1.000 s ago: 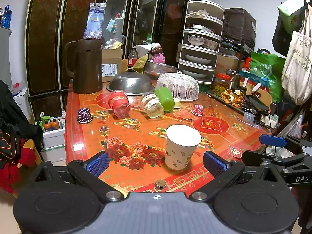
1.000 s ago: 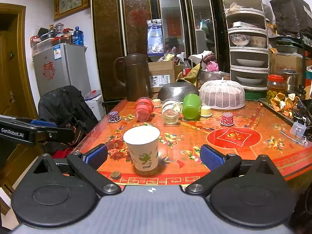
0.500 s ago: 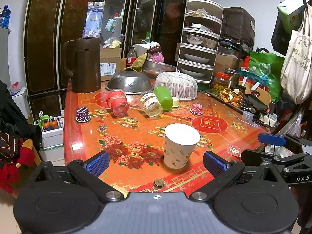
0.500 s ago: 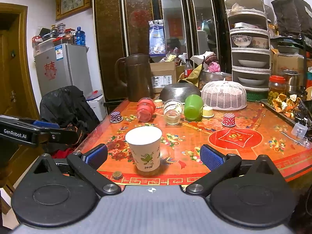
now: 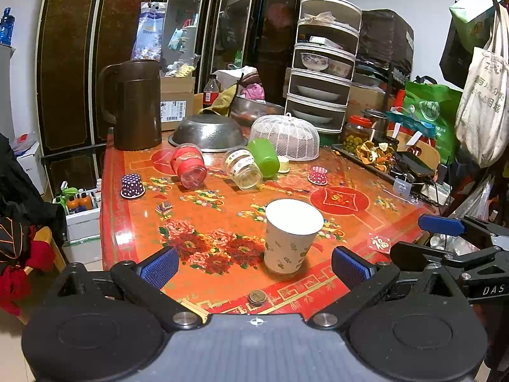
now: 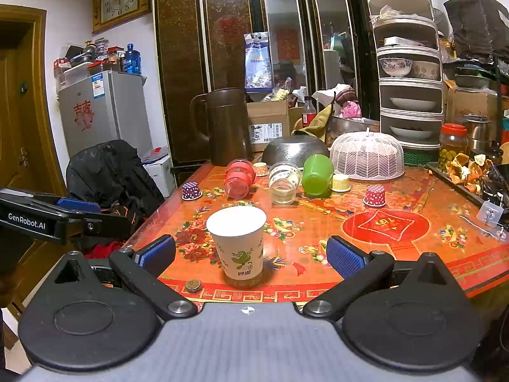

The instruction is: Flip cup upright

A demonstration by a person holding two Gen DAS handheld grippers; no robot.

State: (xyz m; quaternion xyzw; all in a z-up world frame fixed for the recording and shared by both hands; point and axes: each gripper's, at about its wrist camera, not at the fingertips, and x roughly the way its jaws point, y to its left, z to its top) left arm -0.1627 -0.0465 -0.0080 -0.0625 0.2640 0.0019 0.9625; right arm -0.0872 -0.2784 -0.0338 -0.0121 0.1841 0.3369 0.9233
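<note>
Glossy red-orange tablecloth [image 5: 203, 222] printed with peonies and Chinese characters fills my feeds. I read "GenRobot.AI" on the left gripper's [image 6: 76, 205] body in the right feed, and "DAS" on the right gripper's [image 5: 440, 225] arm in the left one. My paper cup [image 5: 291, 235] [image 6: 238, 242], white with green leaf print, stands with its wide end up near the front table edge, a coin [image 5: 257, 296] [image 6: 192, 285] just beside it. Both claws are spread wide, blue ribbed pads [image 5: 159, 265] [image 6: 343, 256] clear of the cup on either side. Farther back I count three tumbled containers: red cup [image 5: 188, 166], glass jar [image 5: 243, 168], green cup [image 5: 264, 157]. Behind them sit a steel colander [image 5: 208, 132] and white mesh cover [image 5: 284, 138].
</note>
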